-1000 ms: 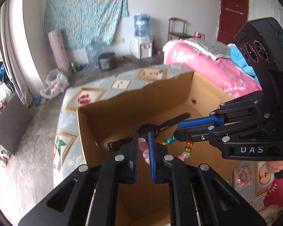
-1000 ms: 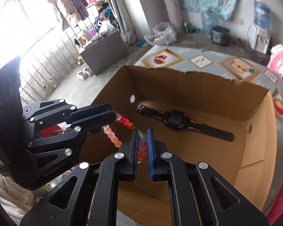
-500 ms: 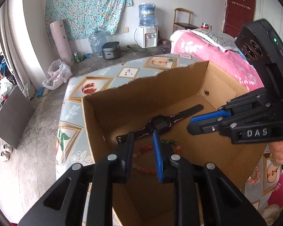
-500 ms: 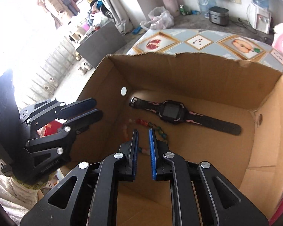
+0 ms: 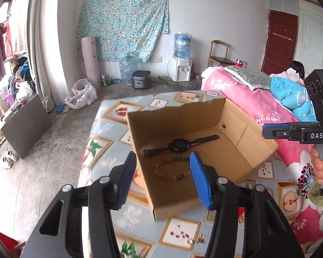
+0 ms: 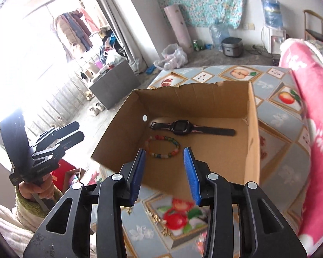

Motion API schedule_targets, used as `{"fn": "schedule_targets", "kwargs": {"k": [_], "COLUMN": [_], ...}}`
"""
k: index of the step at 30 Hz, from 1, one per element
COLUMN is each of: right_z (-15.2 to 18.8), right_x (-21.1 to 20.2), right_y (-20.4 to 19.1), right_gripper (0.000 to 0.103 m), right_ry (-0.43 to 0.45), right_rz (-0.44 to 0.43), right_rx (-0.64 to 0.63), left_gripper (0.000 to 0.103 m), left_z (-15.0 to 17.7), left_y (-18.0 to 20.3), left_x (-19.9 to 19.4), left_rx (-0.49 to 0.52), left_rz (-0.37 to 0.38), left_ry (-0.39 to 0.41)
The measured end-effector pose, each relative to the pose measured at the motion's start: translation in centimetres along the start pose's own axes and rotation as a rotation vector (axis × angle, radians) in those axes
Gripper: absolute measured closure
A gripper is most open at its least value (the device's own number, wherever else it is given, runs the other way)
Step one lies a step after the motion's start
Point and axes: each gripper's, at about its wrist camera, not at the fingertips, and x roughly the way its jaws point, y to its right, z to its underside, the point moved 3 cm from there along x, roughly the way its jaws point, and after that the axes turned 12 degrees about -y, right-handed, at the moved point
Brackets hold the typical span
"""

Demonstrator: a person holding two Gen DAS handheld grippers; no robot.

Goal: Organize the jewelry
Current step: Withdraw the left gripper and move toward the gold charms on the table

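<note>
A cardboard box stands open on the table. On its floor lie a black watch and, just nearer to me, a coloured bead bracelet. My left gripper hovers above the box's near-left corner; its jaws are opening with nothing between them. My right gripper hangs over the near wall, its jaws also opening and holding nothing. Each gripper shows in the other's view, the right gripper at the right edge and the left gripper at the left edge.
The table wears a fruit-patterned cloth. Small gold jewelry pieces lie on it in front of the box. A pink blanket rises along the right side. A hand holds the right gripper.
Both grippers let go of the bead bracelet, which now lies in the box beside the watch. Both have drawn back and up from the box, and their jaws have spread.
</note>
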Motion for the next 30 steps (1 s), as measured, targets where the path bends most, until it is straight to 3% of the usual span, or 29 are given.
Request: {"fn": "schedule_targets", "kwargs": {"k": [7, 15, 17, 22, 30], "right_z": [6.3, 11.8, 12.3, 12.9, 12.7], "right_x": [-1.7, 2.4, 3.5, 5.9, 8.5], "right_y": [0.4, 1.1, 1.0, 0.1, -2.1], "right_gripper": [0.065, 0.062, 0.062, 0.066, 0.077], "right_ry": [0.025, -0.089, -0.13, -0.214, -0.295], "right_rz": [-0.025, -0.035, -0.02, 0.021, 0.022], "right_rx": [0.066, 0.209, 0.223, 0.205, 0.145], "left_gripper": [0.039, 0.037, 0.037, 0.037, 0.038], "left_z": [6.4, 12.8, 13.4, 13.9, 14.6], "left_y": [1.0, 3.0, 3.8, 5.6, 5.9], "left_x": [-1.4, 4.6, 5.8, 7.6, 7.8], "left_rx": [-0.043, -0.067, -0.052, 0.052, 0.07], "left_rz": [-0.005, -0.011, 0.012, -0.035, 0.062], "left_ry": [-0.052, -0.261, -0.281, -0.276, -0.273]}}
